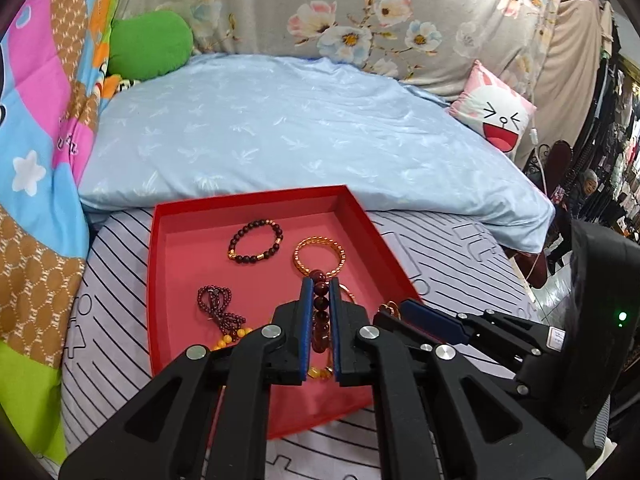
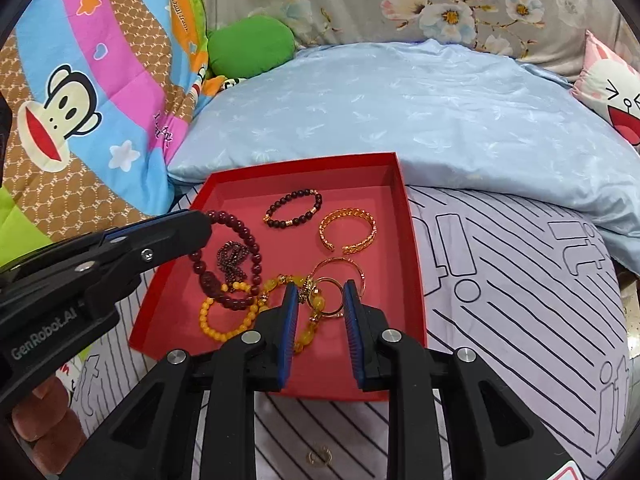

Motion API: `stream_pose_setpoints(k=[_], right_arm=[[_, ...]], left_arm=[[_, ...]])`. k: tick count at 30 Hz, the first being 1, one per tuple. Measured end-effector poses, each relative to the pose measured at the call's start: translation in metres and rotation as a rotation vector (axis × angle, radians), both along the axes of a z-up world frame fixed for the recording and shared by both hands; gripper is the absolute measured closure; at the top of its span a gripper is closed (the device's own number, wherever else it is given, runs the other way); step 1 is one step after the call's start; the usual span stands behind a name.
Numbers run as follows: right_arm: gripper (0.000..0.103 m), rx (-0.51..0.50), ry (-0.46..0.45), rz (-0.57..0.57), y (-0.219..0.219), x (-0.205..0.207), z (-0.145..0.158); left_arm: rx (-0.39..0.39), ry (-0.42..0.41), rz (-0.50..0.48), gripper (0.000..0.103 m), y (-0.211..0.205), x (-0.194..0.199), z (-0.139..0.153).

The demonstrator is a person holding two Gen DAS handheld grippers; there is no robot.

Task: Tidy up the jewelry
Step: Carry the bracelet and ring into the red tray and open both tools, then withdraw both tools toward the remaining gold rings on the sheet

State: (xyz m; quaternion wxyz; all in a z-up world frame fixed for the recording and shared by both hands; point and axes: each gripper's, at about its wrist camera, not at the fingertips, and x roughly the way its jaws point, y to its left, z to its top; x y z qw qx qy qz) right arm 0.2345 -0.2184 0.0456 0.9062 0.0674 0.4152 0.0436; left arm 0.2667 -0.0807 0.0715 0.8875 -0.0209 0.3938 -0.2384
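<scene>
A red tray [image 1: 256, 202] [image 2: 412, 240] lies on the striped bed sheet and holds several pieces of jewelry. My left gripper [image 1: 320, 284] is shut on a dark red bead bracelet [image 1: 321, 312] [image 2: 240, 226], holding it over the tray. My right gripper [image 2: 320, 292] is open, its fingers either side of a thin gold ring [image 2: 330, 300] and a yellow bead strand [image 2: 310, 330]. A dark bead bracelet [image 1: 256, 240] [image 2: 294, 208], a gold cuff bangle [image 1: 320, 256] [image 2: 348, 230], a garnet strand [image 1: 216, 304] [image 2: 232, 260] and a yellow bead bracelet [image 2: 224, 320] lie in the tray.
A light blue pillow [image 1: 280, 128] [image 2: 420, 112] lies right behind the tray. A colourful cartoon quilt [image 1: 40, 160] [image 2: 80, 100] is at the left, a green cushion [image 1: 152, 44] and a bunny cushion [image 1: 496, 116] at the back. A small gold ring [image 2: 319, 457] lies on the sheet in front of the tray.
</scene>
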Motion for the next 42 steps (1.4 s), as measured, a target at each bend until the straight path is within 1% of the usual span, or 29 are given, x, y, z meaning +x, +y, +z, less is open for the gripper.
stream_pose_setpoints(k=[7,11,15,19,21,23,25,30,42], right_arm=[[0.081,-0.013,0.037,0.003,0.003,0.026,-0.023],[0.082,-0.021,0.05,-0.001,0.002,0.038,-0.031],[0.083,-0.024,0.055,-0.004,0.002,0.045,-0.034],[0.081,-0.036,0.039,-0.011,0.003,0.044,-0.031],[0.077,-0.036,0.03,-0.011,0.004,0.042,-0.028],[0.076,-0.037,0.022,-0.01,0.005,0.04,-0.025],[0.073,-0.042,0.013,-0.009,0.007,0.036,-0.022],[0.072,-0.04,0.003,-0.008,0.008,0.027,-0.016],[0.071,-0.038,-0.027,-0.011,0.014,-0.005,0.007]], left_arm=[[0.024,0.057,0.029,0.096,0.002,0.025,-0.036],[0.027,0.073,0.04,0.095,0.006,0.034,-0.047],[0.04,0.079,0.037,0.095,0.007,0.038,-0.052],[0.079,0.056,0.061,0.093,0.007,0.038,-0.053],[0.092,0.053,0.082,0.077,0.008,0.037,-0.054],[0.105,0.039,0.1,0.072,0.009,0.035,-0.053],[0.111,0.035,0.1,0.072,0.01,0.033,-0.051],[0.127,0.017,0.107,0.071,0.01,0.026,-0.045],[0.124,0.001,0.111,0.071,0.016,-0.006,-0.025]])
